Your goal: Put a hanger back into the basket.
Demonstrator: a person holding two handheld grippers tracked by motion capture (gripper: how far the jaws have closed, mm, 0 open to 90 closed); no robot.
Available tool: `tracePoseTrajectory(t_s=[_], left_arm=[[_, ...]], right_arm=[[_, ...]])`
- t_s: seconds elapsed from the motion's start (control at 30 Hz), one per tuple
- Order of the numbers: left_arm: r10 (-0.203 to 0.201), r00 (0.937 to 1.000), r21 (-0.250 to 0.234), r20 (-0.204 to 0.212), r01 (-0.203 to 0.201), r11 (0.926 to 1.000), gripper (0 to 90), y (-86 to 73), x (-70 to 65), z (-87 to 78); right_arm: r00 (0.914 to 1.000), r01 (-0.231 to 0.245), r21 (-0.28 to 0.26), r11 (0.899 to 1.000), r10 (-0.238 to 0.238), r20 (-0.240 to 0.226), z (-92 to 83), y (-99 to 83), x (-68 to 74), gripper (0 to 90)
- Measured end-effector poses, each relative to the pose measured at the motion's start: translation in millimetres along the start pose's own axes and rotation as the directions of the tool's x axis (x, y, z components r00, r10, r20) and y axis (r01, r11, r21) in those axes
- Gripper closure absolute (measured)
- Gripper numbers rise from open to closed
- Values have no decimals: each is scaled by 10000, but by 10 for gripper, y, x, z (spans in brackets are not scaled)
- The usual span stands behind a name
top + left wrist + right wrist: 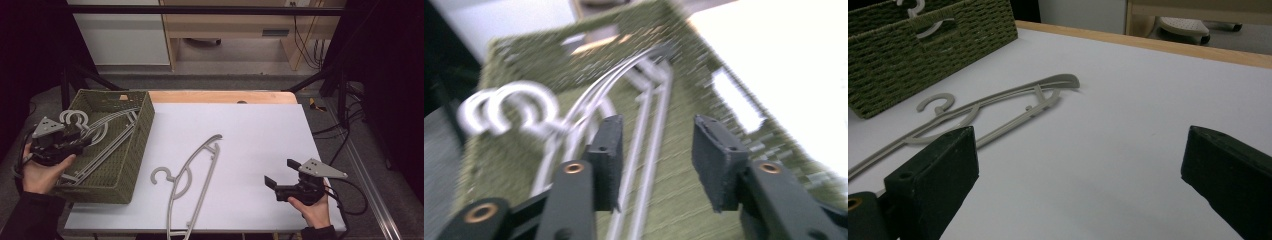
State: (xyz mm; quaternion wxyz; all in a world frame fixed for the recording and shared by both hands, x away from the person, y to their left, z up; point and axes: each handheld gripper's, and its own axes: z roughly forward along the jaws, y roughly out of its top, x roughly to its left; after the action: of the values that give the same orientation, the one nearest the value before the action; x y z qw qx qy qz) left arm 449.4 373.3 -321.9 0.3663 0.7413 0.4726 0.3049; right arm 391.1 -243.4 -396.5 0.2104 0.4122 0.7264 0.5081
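I count three grey hangers. Two hangers (100,137) lie stacked inside the green woven basket (135,145) at the table's left edge, their hooks (506,107) side by side toward its rear left corner. One loose hanger (192,175) lies on the white table (260,130) near the front edge, just right of the basket, with its hook pointing left.

My left gripper (75,141) hangs over the basket's left rim. Its jaws are partly apart and hold nothing, with the hanger bars showing in the gap below.

My right gripper (281,173) sits near the table's front right corner. Its jaws are wide apart and empty, aimed toward the loose hanger but well apart from it.
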Motion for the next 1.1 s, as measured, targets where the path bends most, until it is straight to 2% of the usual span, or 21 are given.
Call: tracePoseTrajectory(t_s=[0.1, 0.2, 0.33, 0.43, 0.5, 0.63, 0.73, 0.8, 0.9, 1.0, 1.1], left_arm=[[-106, 9981, -701, 613, 149, 9974, 460, 30, -172, -35], [-175, 9934, -1245, 1138, 317, 9917, 395, 26, -356, -51], [-180, 9837, -1585, 1787, 469, 9863, 318, -3, -590, -30], [-189, 9771, -1717, 2121, 563, 9835, 242, -28, -752, 6], [-288, 9687, -1743, 2465, 736, 9819, 196, -51, -850, 29], [-241, 9651, -1687, 2608, 701, 9832, 138, -108, -1052, 89], [-238, 9592, -1638, 2817, 725, 9838, 122, -147, -1177, 131], [-178, 9570, -1679, 2894, 690, 9834, 123, -173, -1248, 144], [-72, 9504, -1560, 3108, 585, 9860, 124, -230, -1353, 177], [-28, 9425, -1288, 3341, 486, 9905, 130, -303, -1451, 226], [123, 9380, -1050, 3463, 257, 9941, 138, -371, -1546, 279]], right_arm=[[10000, -27, -94, 10000, 27, 10, -4, 2, 3, 20], [10000, -22, -123, 9999, 23, 29, -12, 6, 1, 19], [10000, -59, -237, 9997, 61, 67, -26, 12, -6, 18], [10000, -54, -254, 9997, 55, 77, -35, 12, -9, 18], [10000, -61, -275, 9996, 63, 73, -36, 13, -11, 17], [9999, -67, -284, 9996, 70, 82, -35, 11, -8, 17], [9999, -99, -284, 9995, 100, 47, -41, 11, -9, 17], [9999, -87, -269, 9996, 88, 50, -41, 10, -9, 17], [9999, -92, -266, 9996, 94, 57, -34, 9, -9, 16], [9999, -98, -240, 9997, 99, 24, -29, 3, -6, 16], [9999, -117, -221, 9997, 118, 49, -22, -6, -8, 16]])
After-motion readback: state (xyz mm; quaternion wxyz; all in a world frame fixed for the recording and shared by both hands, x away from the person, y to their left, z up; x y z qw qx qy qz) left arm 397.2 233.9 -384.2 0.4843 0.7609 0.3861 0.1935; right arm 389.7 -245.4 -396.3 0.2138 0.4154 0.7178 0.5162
